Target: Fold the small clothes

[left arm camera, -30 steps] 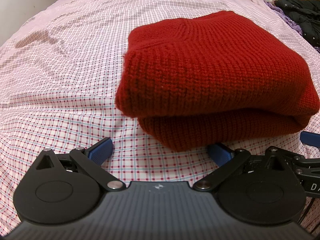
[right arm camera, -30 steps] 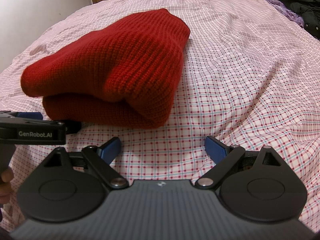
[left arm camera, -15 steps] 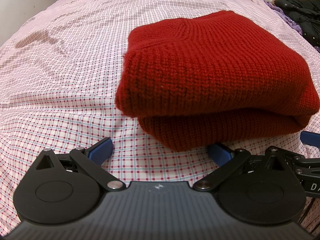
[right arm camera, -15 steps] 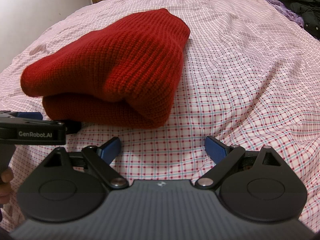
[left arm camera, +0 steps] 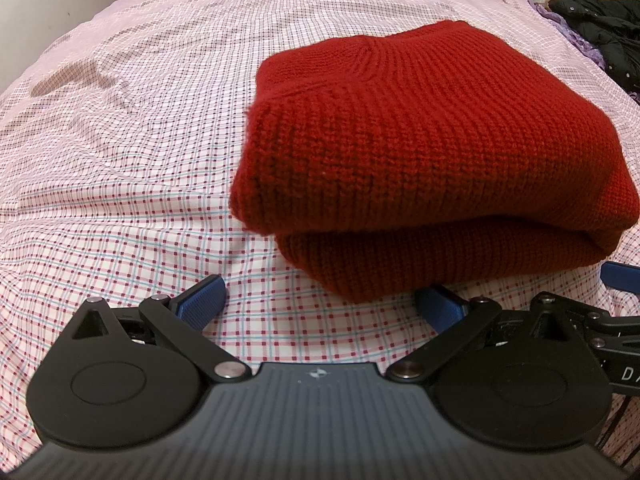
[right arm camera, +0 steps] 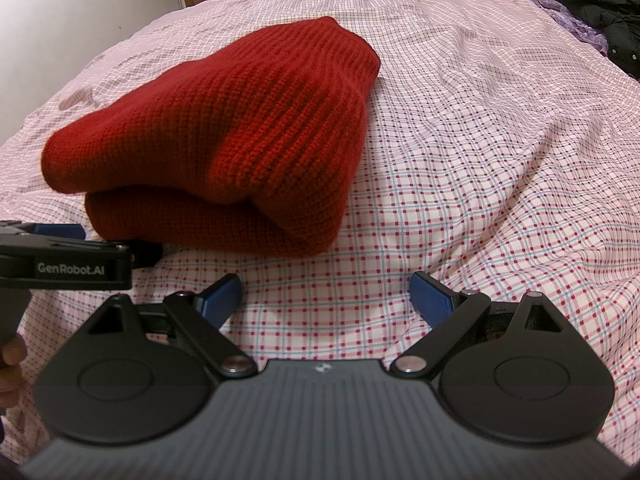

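Nothing moved: both the left gripper [left arm camera: 320, 302] and right gripper [right arm camera: 326, 294] gape empty, folded sweater [left arm camera: 432, 160] hiding its underside.

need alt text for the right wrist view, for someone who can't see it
A folded red knit sweater lies on a pink checked bedsheet, left of centre. The right hand-held gripper is open and empty in front of it, and the left hand-held gripper pokes in at the left edge.
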